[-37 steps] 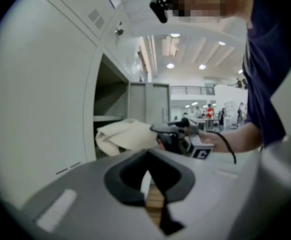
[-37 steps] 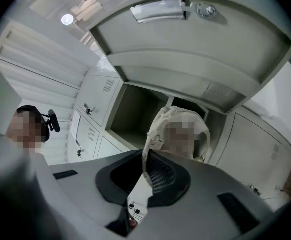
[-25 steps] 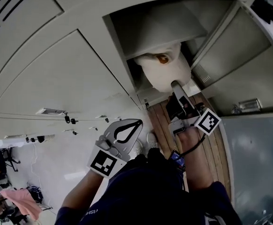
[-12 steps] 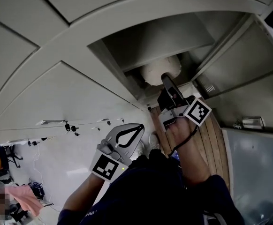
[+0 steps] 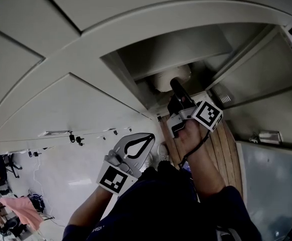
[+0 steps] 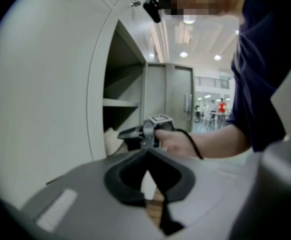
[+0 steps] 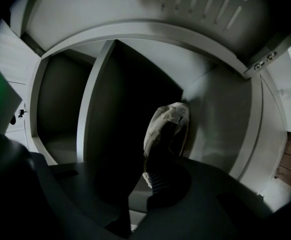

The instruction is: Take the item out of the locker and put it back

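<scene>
Soft, even light fills the head view, where the fisheye lens bends the locker [image 5: 151,21] edges into arcs. In the left gripper view ceiling lights [image 6: 188,20] glare and the near foreground blurs. The right gripper view is dim, its corners black.

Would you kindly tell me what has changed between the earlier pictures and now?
The right gripper, shut on the white soft item, pushed it deeper into the open locker compartment. Its grip held throughout; the left gripper stayed shut, empty and low.
</scene>
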`<state>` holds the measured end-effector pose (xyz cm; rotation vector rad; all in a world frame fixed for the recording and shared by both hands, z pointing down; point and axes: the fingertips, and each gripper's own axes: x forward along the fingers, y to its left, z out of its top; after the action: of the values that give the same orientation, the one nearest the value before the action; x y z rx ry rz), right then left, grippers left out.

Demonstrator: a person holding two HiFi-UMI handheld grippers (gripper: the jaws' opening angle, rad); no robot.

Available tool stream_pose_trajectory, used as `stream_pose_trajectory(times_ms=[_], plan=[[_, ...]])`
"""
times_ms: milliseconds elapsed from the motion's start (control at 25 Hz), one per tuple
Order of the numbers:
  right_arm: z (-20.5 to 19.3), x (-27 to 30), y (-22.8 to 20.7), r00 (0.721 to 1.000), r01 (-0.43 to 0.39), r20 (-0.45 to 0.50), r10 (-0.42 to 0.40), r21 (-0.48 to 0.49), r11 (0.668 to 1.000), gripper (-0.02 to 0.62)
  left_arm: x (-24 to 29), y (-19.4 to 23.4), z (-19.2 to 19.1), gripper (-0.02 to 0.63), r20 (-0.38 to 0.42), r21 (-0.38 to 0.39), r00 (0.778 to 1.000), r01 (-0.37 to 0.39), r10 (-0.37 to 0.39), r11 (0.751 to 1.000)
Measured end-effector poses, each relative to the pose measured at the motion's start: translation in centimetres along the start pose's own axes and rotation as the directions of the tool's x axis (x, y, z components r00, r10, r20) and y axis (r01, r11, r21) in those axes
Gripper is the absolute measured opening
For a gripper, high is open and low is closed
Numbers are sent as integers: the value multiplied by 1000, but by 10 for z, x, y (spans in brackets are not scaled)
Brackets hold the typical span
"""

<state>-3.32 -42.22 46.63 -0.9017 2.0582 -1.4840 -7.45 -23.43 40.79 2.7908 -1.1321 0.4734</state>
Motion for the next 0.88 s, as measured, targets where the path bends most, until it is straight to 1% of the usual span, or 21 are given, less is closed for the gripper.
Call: stream_pose_trajectory(times_ms=[240,560,640,720,880], plan=[[-2,4,-14,998,62,0,-62,65,996,23,-2,2,0,5,10,-9,1000,-8,8,1000],[-4,0,-25,987,162,-22,-162,48,986,31,-4,2,2,5,21,-16,1000,-8,8,1000],[-5,-2,-25,985,170,-22,-169,51,984,35,-4,1,2,5,22,-11,1000,-4,4,1000],[-5,-3,-24,986,166,-19,-165,53,985,80,-4,0,2,5,21,-8,1000,-1,2,1000],[-6,-7,-21,986,165,-16,-165,52,985,97,-5,-4,4,5,27,-1,1000,3,-3,1000]])
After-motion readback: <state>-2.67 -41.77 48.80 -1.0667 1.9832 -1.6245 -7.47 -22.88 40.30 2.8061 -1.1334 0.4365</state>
